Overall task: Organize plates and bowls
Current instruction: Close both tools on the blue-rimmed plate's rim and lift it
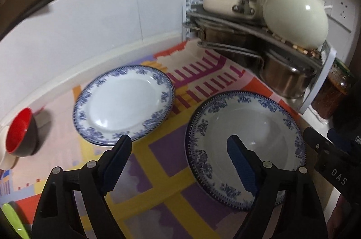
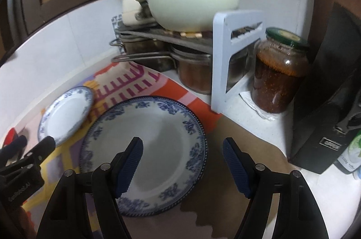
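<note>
Left gripper (image 1: pixel 180 148) fingers spread wide, nothing between them; small plate (image 1: pixel 123 103) lies just past the left fingertip, large plate (image 1: pixel 246 148) under the right one. Right gripper (image 2: pixel 182 150) fingers also wide and empty; its left fingertip hangs over the large plate (image 2: pixel 158 144), right fingertip over bare worktop (image 2: pixel 259 126). Red bowl (image 1: pixel 20 133) far left of the left fingers.

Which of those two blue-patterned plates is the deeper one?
The larger plate, nearest the metal rack: its centre dips like a shallow bowl. The smaller plate, nearer the red bowl, is almost flat.
</note>
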Motion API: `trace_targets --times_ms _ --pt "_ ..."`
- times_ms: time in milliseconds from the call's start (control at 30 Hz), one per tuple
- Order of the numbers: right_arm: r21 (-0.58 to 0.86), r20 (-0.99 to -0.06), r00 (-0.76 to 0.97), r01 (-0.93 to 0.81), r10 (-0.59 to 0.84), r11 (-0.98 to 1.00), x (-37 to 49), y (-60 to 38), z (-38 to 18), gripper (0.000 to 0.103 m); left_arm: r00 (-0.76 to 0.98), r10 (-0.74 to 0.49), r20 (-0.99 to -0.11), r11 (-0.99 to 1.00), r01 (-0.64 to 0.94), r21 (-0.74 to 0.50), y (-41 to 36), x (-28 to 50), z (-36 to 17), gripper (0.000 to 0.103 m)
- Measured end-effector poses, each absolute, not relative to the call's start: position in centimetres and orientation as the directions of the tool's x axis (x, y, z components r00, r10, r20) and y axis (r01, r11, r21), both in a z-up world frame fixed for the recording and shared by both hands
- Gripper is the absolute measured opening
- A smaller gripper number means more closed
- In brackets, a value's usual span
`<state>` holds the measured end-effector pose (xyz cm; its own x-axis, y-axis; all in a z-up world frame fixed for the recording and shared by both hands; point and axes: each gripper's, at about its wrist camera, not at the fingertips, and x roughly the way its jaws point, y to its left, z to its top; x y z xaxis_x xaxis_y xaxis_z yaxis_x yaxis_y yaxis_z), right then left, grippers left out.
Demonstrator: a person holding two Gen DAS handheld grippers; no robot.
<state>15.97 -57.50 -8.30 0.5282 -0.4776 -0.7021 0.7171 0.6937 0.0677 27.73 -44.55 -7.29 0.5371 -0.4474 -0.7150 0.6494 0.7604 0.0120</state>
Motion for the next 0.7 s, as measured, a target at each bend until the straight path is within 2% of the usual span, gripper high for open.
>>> trace_targets --times_ms 433,700 --pt "0.074 -0.756 0.490 0.724 -0.435 0.686 18.2 -61.2 -12.2 0.065 0.483 -0.422 -0.767 0.755 0.656 -0.002 -47.8 29.8 -11.3 0.074" --pt "0.067 -0.775 0.476 0.716 -0.416 0.695 18.9 -61.9 -13.3 0.059 0.444 -0.426 -0.788 0.743 0.669 -0.025 -48.7 30.1 -12.3 0.059"
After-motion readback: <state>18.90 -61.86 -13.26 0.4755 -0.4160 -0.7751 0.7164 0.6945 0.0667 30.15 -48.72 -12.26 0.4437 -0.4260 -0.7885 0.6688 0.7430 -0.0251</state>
